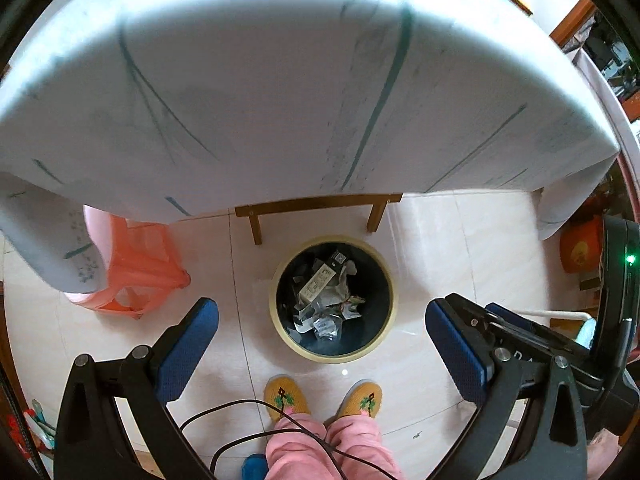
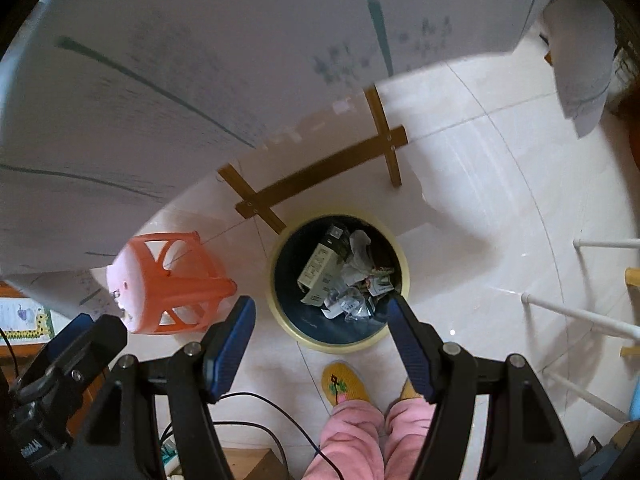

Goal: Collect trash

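Note:
A round trash bin [image 1: 280, 320] with a pale yellow rim stands on the tiled floor below both grippers; it also shows in the right wrist view [image 2: 280, 312]. Inside lie crumpled papers, wrappers and a small carton [image 1: 324, 280] [image 2: 320, 268]. My left gripper [image 1: 322, 344] is open and empty, held above the bin. My right gripper [image 2: 320, 338] is open and empty, also above the bin. Its body shows at the right edge of the left wrist view.
A table under a white cloth [image 1: 280, 80] fills the upper view, with wooden legs and a crossbar [image 2: 320, 168] just behind the bin. An orange plastic stool [image 2: 176, 280] stands left of the bin. The person's yellow slippers [image 1: 286, 398] and a black cable [image 1: 240, 420] are below. A white rack [image 2: 580, 316] is at right.

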Demonstrator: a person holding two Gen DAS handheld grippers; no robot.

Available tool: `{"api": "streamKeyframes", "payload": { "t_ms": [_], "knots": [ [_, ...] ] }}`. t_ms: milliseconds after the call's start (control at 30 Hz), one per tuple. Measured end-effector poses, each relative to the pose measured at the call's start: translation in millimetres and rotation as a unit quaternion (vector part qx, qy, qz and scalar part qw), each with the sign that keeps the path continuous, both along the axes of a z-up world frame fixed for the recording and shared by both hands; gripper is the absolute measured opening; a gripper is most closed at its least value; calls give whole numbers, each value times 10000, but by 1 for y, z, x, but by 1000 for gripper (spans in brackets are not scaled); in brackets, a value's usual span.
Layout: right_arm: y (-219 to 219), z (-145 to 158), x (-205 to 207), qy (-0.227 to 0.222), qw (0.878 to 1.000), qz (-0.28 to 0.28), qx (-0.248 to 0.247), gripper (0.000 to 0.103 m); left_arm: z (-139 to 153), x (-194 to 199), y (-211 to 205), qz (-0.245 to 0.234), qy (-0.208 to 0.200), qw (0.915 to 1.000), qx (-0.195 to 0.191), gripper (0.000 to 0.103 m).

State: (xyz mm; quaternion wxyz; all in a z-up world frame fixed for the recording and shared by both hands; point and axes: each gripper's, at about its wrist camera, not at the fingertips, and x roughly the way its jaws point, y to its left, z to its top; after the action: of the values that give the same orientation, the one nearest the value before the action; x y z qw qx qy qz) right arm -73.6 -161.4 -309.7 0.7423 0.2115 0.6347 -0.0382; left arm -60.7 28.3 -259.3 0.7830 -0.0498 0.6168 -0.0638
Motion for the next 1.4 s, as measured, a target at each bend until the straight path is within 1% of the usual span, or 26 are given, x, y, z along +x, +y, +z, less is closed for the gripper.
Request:
{"api": "streamKeyframes", "payload": {
  "t_ms": [167, 367, 533, 700, 867, 1000, 1133, 1267, 1400],
  "knots": [
    [0, 41, -6, -224, 9997, 22, 26, 69, 40, -6, 1, 180, -166, 9997, 81, 102],
    [4, 99, -13, -689, 9975, 164, -84, 69, 85, -11, 4, 398, -378, 9984, 100, 102],
    [-1, 144, -13, -1017, 9947, 116, -138, 69, 123, -11, 4, 519, -573, 9969, 142, 102],
    [-5, 186, -8, -1371, 9900, 190, -269, 69, 165, -12, 4, 602, -798, 9948, 216, 102],
    [-5, 231, -4, -1751, 9833, 285, -397, 69, 202, -13, 5, 665, -1050, 9921, 191, 102],
    [-1, 264, -3, -2020, 9774, 361, -501, 69, 232, -14, 2, 674, -1335, 9884, 282, 102],
    [4, 293, 0, -2319, 9698, 464, -593, 69, 258, -13, 0, 652, -1569, 9848, 372, 102],
    [6, 315, 1, -2541, 9636, 531, -640, 69, 272, -12, -2, 694, -1645, 9831, 411, 102],
    [9, 326, 3, -2672, 9597, 560, -660, 69, 280, -12, -2, 756, -1717, 9814, 420, 102]
  ]
}}
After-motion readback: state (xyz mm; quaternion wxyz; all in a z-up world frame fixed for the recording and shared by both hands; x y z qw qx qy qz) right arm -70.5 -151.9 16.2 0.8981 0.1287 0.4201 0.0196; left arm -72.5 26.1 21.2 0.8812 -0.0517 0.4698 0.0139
